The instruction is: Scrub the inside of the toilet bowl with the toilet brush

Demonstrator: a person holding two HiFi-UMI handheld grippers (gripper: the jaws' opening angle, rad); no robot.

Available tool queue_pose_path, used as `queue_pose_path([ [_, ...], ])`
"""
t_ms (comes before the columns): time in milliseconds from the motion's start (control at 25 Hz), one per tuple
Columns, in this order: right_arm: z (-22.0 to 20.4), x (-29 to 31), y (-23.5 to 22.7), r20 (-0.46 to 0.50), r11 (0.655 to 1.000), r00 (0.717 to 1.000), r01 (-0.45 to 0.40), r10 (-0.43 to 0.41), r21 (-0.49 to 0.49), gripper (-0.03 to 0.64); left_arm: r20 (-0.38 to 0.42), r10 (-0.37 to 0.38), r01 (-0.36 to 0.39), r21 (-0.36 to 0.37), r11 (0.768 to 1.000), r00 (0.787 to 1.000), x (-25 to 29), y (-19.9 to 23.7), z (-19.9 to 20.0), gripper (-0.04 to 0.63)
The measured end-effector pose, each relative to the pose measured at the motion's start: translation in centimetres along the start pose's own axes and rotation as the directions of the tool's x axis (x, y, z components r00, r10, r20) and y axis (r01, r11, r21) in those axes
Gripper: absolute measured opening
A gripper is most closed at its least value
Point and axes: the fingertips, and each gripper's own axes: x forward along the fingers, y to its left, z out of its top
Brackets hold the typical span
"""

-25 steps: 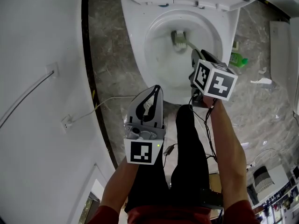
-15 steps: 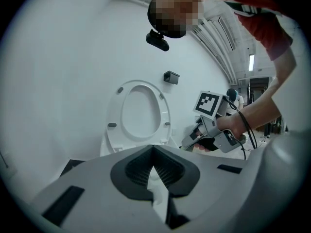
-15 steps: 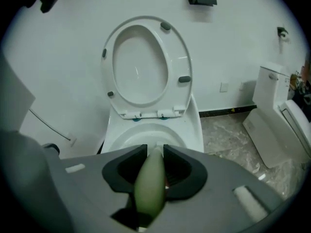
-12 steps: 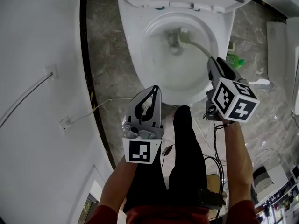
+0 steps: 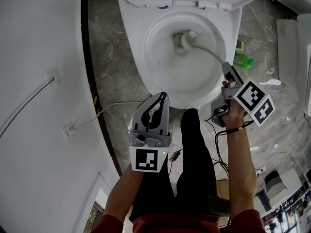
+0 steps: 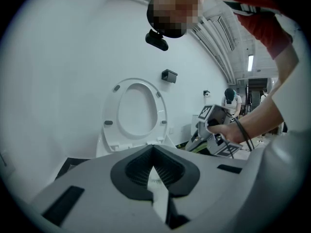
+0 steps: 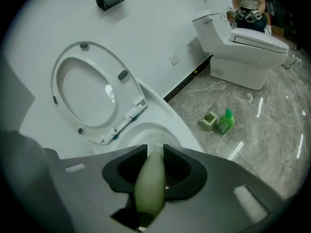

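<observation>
Right hand-held gripper (image 5: 227,68) clamps the toilet brush (image 5: 186,40), its head at 12 o'clock in the toilet bowl (image 5: 146,62); left hand-held gripper (image 5: 161,97) closed, empty

Light is bright, white and diffuse in all three views, with no hard-edged shadows.

Head view: sharp overall. The toilet bowl (image 5: 160,57) carries a soft sheen and nearly washes out against the white wall (image 5: 39,42). The black skirting strip (image 5: 90,57) bows from wide-angle distortion.

Left gripper view: a ceiling strip lamp (image 6: 250,62) glows at upper right. Heavy fisheye, corners vignetted black. My left gripper (image 6: 153,148) sits close to the lens and looks soft.

Right gripper view: same round vignette. Bright glare streaks lie on the marble floor (image 7: 260,106). The toilet brush handle (image 7: 150,188) in my right gripper (image 7: 155,147) is an out-of-focus pale green blur.
</observation>
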Motion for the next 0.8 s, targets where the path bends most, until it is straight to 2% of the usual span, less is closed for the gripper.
queue_pose_path([
  [160,2.4,-4.7,-0.5,0.056,0.997,0.998,-0.020,0.016,0.073,0.115,0.015,-0.001,0.001,0.000,1.000,1.000,0.5,0.2,0.5,0.005],
  [240,2.9,-5.2,-0.7,0.070,0.997,0.997,-0.030,0.024,0.077,0.115,0.019,-0.003,0.003,0.002,1.000,1.000,0.7,0.3,0.7,0.005],
  [560,0.2,0.8,-0.5,0.007,0.999,1.000,0.011,-0.011,-0.033,0.115,0.015,-0.008,0.008,0.010,1.000,1.000,0.1,0.0,0.6,0.005],
  [800,1.3,-2.2,-0.1,0.032,0.997,0.999,0.003,-0.001,-0.080,0.115,-0.002,0.004,-0.004,0.000,1.000,1.000,-1.0,0.1,-0.2,0.005],
])
